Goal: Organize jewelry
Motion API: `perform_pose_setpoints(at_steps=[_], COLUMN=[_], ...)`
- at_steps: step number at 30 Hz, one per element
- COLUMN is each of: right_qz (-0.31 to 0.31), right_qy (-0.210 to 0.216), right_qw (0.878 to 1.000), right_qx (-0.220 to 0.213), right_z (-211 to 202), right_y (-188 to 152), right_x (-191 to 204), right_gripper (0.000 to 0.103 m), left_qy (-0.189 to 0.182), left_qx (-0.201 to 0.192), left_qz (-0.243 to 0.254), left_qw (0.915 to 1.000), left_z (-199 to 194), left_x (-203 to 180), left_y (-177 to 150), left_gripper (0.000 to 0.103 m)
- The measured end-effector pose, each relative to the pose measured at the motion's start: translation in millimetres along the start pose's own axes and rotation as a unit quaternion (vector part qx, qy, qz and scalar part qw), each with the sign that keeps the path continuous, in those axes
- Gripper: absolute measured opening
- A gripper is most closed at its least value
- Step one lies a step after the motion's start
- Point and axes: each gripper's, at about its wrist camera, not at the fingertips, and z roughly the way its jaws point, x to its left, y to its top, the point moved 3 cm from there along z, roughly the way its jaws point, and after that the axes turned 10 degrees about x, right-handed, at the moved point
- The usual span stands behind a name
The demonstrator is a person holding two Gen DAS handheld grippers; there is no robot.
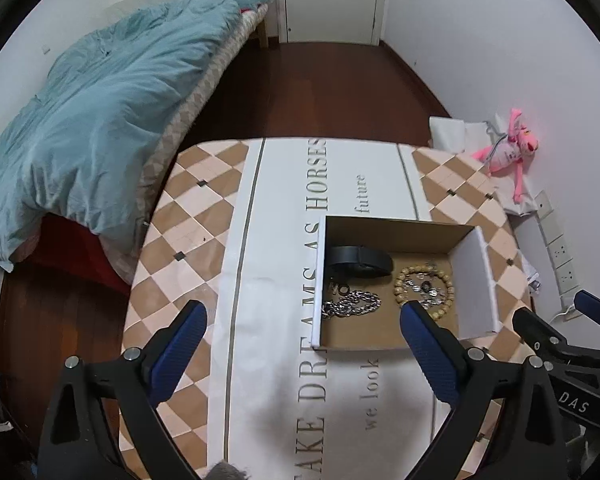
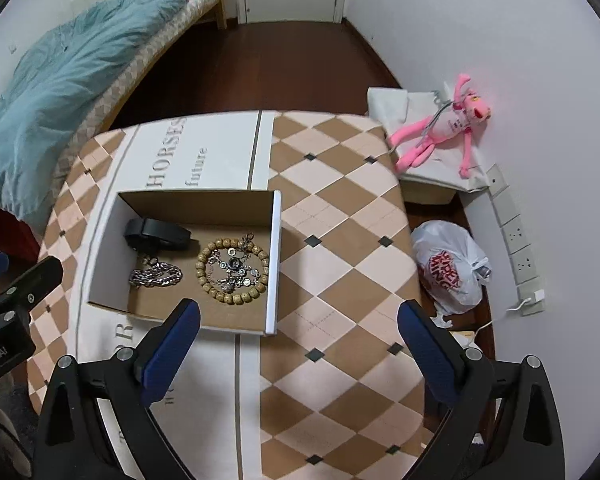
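Jewelry lies inside an open cardboard box (image 2: 274, 256) that stands on the checkered table (image 2: 340, 240), partly on a white strip with printed letters (image 1: 284, 208). The box is a shallow rectangle with white outer walls and a brown floor; its long axis runs across the right wrist view, from left to right.

In the box there are 4 things. A black band (image 2: 158, 234) lies at the far wall, its long axis parallel to this wall. A silver chain (image 2: 156, 274) is piled in a loose heap just in front of the band, at the left side. A ring of wooden beads (image 2: 204, 280) lies flat at the right side, and a thin silver necklace with small round charms (image 2: 236, 268) is tangled inside the ring and over it.

The left gripper (image 1: 302, 344) is spread wide above the table, with nothing between the blue pads; its right pad covers the near edge of the bead ring in the left wrist view. The right gripper (image 2: 298, 338) is also wide apart and holds nothing, above the near right corner of the box.

The small charms are too fine to make out. The near wall hides a part of the box floor.
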Motion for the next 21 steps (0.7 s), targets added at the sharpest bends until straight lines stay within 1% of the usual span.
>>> perform_pose_setpoints(at_steps=[1,6,12,15,21], right_qz=[0.003,0.011,0.011,0.009,0.012], right_qy=[-0.001,0.001,0.008,0.009,0.001], right_qw=[1.000,0.999,0.996,0.993,0.988], right_qx=[-0.007,-0.050,-0.092,-0.115,-0.154], right_z=[-8.8,-60.7,-121.1,-152.0,-201.9], right_y=[-2.3,-23.8,-49.2,-63.5,-86.7], right_x=[-0.3,-5.5,-8.4,-9.8,-11.7], right_gripper=[0.100,0.100,0.101,0.103,0.103], left_qy=[-0.003,0.004,0.009,0.010,0.013], left_qx=[-0.009,-0.046,-0.080,-0.101,-0.126], left_qz=[-0.001,0.003,-0.004,-0.003,-0.005], left_qw=[1.0000,0.9989,0.9967,0.9948,0.9920], left_z=[-10.1,-58.0,-114.4,-142.0,-177.7], left_x=[-0.2,-2.7,0.8,2.0,3.5], left_y=[-3.4,-18.8,-37.6,-46.6,-64.1], left_gripper=[0.099,0.099,0.099,0.099,0.099])
